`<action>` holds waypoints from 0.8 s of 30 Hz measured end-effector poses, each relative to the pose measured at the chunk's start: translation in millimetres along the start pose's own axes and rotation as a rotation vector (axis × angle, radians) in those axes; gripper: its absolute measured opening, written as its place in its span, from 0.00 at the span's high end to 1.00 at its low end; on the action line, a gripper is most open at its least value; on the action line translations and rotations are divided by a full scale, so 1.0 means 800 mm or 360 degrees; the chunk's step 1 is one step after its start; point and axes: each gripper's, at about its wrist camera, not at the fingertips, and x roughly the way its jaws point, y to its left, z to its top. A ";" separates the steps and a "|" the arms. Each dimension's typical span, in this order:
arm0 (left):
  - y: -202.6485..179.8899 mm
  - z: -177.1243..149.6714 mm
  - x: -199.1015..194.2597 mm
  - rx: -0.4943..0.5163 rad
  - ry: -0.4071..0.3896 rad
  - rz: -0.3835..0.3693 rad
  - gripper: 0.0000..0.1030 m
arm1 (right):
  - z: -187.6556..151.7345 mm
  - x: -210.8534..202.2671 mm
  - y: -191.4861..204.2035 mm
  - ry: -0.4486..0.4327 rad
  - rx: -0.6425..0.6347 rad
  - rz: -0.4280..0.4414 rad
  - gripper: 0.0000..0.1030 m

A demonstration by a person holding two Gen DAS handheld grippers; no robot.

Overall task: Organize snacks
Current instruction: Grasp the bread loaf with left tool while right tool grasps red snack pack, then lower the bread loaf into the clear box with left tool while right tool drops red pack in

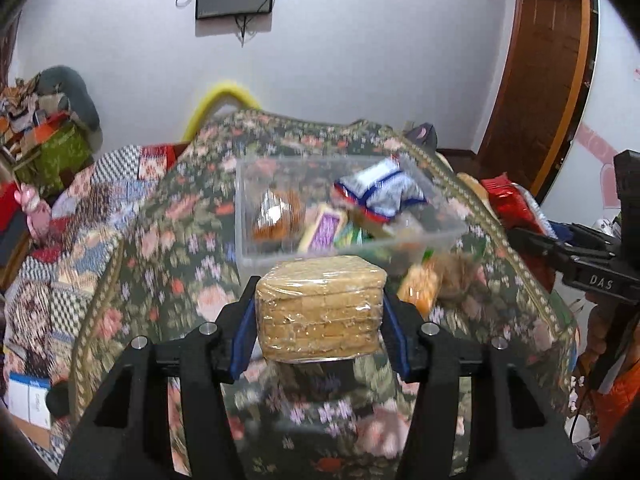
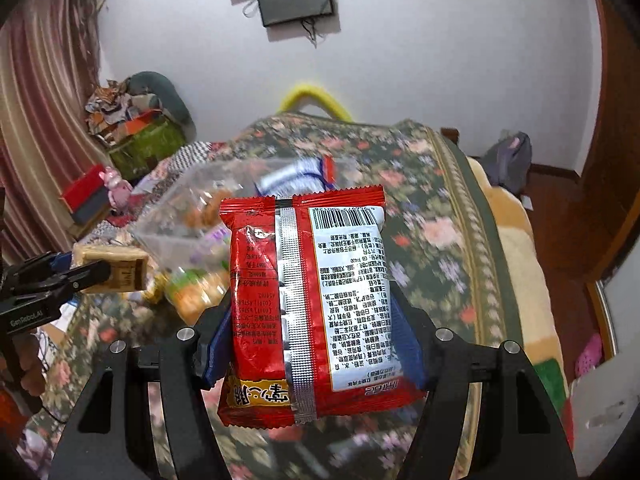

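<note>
My left gripper (image 1: 320, 316) is shut on a clear-wrapped pack of tan crackers (image 1: 320, 312), held above the floral bedspread just in front of a clear plastic bin (image 1: 248, 248). The bin holds several snacks, among them a blue-and-white packet (image 1: 380, 194) and a purple-labelled bar (image 1: 326, 230). My right gripper (image 2: 312, 328) is shut on a red snack bag (image 2: 308, 300) with its barcoded back toward the camera. The bin (image 2: 160, 232) lies behind and left of the bag. The left gripper with the crackers (image 2: 112, 268) shows at the left there. The right gripper (image 1: 576, 256) shows at the right edge in the left view.
An orange snack packet (image 1: 420, 288) lies on the floral bedspread (image 1: 168, 240) right of the bin. A patchwork quilt (image 1: 72, 248) covers the left of the bed. Boxes and clutter (image 2: 132, 120) stand by the far wall. A wooden door (image 1: 548, 80) is at right.
</note>
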 end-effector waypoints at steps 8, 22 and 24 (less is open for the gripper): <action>0.008 0.042 0.018 0.0008 -0.0074 0.0035 0.47 | 0.043 0.030 0.033 -0.0055 -0.0090 0.0064 0.38; 0.042 0.073 0.103 -0.0108 -0.0017 0.0069 0.47 | 0.087 0.121 0.076 0.0096 -0.0210 0.0095 0.38; 0.043 0.074 0.110 -0.0110 -0.0020 0.0069 0.47 | 0.087 0.133 0.079 0.0141 -0.0217 0.0089 0.38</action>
